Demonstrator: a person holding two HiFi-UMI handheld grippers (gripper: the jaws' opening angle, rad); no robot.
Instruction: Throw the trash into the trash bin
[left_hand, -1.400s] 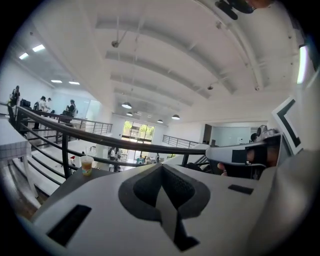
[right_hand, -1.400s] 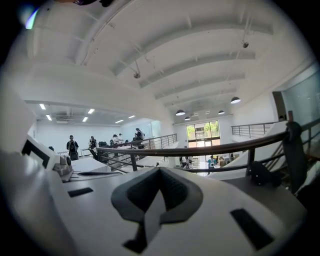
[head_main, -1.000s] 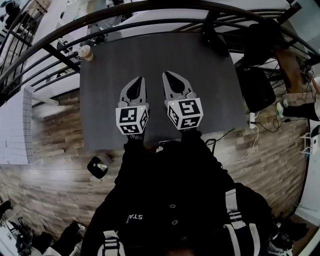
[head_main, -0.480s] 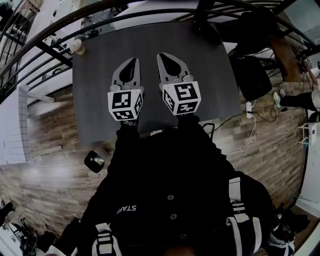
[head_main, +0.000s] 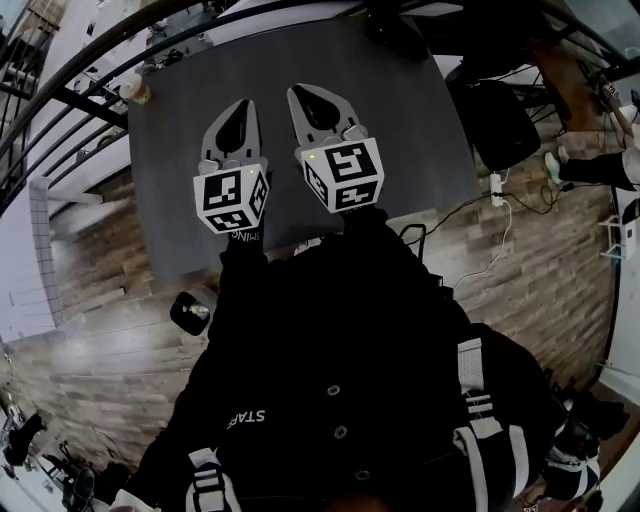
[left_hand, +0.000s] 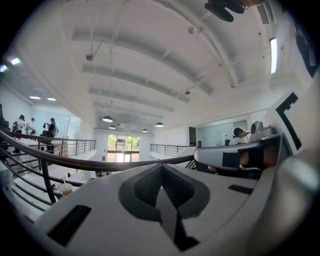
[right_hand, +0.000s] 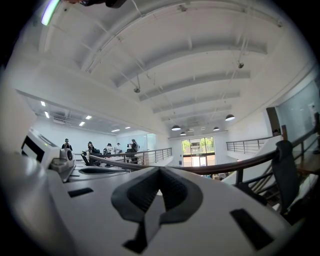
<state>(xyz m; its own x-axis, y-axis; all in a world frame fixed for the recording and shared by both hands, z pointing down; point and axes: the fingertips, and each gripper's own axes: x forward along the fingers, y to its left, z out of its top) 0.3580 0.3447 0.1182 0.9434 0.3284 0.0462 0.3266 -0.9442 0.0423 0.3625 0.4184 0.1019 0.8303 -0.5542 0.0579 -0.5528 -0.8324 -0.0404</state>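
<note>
Head view. Both grippers are held level and side by side over a dark grey table (head_main: 400, 150), near centre frame.

Left gripper (head_main: 242, 106): jaws pressed together with nothing between them. Its own view (left_hand: 161, 166) shows the pads meeting on a seam.
Right gripper (head_main: 298, 92): the same, closed and empty, as its own view (right_hand: 159, 169) confirms.

Likely trash: a pale cup (head_main: 133, 90) with a straw, upright at the table's far left corner, upper left of frame. It also shows low left in the left gripper view (left_hand: 65, 189). No other loose item is on the tabletop.

Bin (head_main: 190, 313): small and black, on the wooden floor at left of frame. It sits off the table's near left corner, beside the person's left side. Something pale shows inside, too small to name.

Reading: this fits trash already lying in the bin with the cup a bystander. It equally fits the cup waiting to go in.

Key relation: the cup lies up-frame and left of the left gripper's tips, well apart, and the left gripper is nearer than the right. The cup's long axis is vertical and the jaws point level, so they would meet its side wall. The bin lies the other way, down-frame and left, behind the tips and below table height, also on the left hand's side.
</note>
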